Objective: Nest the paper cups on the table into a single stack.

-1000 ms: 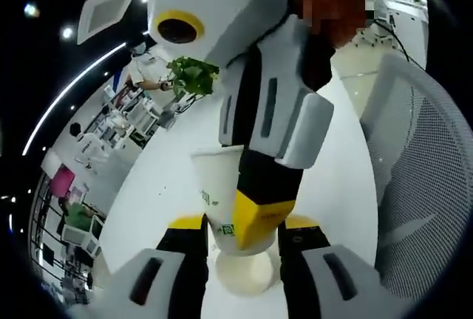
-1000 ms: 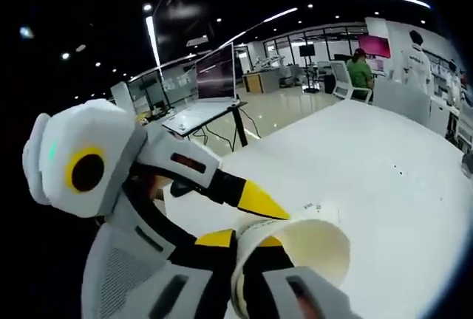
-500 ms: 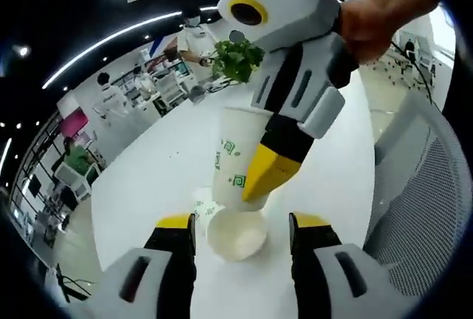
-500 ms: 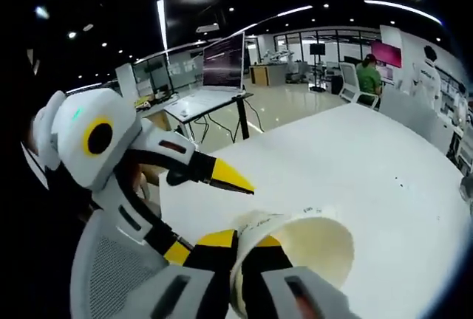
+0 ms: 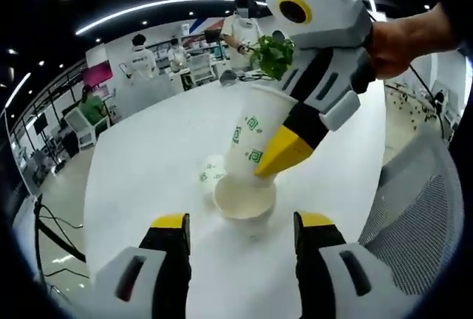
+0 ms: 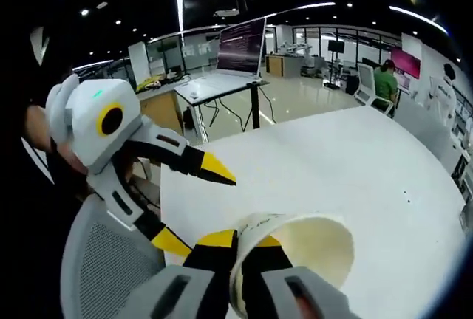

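Left gripper view showed its own left gripper point(image 5: 240, 234) with the two yellow-tipped jaws standing wide apart at the bottom of the picture and holding nothing. Between and just beyond them a paper cup point(image 5: 244, 198) stood upright on the white table point(image 5: 140, 179), its open mouth facing up. The right gripper point(image 5: 284, 151) came in from the upper right, held by a person's hand point(image 5: 403, 38), and it was clamped on the rim of a second paper cup point(image 5: 255, 138) with green marks. This second cup was tilted and its bottom was at the rim of the standing cup; whether it was already inside I could not tell. Behind it was a green plant point(image 5: 272, 53), and a mesh chair point(image 5: 421, 215) stood at the right side of the table. Some people stood far behind the table.

Right gripper view showed the right gripper point(image 6: 236, 249) with its jaws close together, pinched on the wall of the paper cup point(image 6: 299, 249), whose open mouth was turned toward the camera. The left gripper point(image 6: 196, 204) was at the left, with its jaws spread apart and empty. The white table point(image 6: 332, 156) lay behind, and a desk with a monitor point(image 6: 240, 46) stood farther away.
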A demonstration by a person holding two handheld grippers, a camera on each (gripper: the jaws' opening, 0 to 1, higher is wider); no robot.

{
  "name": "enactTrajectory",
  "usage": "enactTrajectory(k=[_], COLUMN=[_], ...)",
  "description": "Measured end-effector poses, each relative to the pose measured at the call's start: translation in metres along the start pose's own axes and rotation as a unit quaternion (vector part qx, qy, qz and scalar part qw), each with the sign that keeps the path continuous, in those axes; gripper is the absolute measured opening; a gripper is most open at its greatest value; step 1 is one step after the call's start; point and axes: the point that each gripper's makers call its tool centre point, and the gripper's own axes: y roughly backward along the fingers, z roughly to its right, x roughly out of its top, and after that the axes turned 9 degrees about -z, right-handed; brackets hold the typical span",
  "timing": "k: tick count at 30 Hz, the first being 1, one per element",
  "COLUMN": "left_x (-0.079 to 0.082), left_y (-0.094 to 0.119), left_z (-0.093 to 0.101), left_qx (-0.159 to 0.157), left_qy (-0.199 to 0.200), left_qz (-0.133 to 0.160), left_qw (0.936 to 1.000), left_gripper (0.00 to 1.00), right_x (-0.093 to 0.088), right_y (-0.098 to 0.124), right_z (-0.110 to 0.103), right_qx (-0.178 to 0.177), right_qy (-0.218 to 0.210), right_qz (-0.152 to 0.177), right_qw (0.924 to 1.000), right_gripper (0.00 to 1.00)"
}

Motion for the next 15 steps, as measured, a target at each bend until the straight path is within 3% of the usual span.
enactTrajectory(k=[5,15], left_x=[-0.011,-0.016], left_y=[0.002,0.005], left_z=[-0.006,-0.006], left_qx=[0.006,0.007], left_qy=[0.037,0.051], left_qz=[-0.004,-0.009], left_qw=[0.9993,0.9986], left_gripper=[0.56,0.57], right_x=[0.0,0.0], right_y=[-0.008,-0.02], right_z=[-0.005,-0.004], right_qx=[-0.004,0.003], right_qy=[0.031,0.055], right_qz=[-0.024,-0.05], right_qw=[0.9992,0.9973], right_gripper=[0.0,0.0])
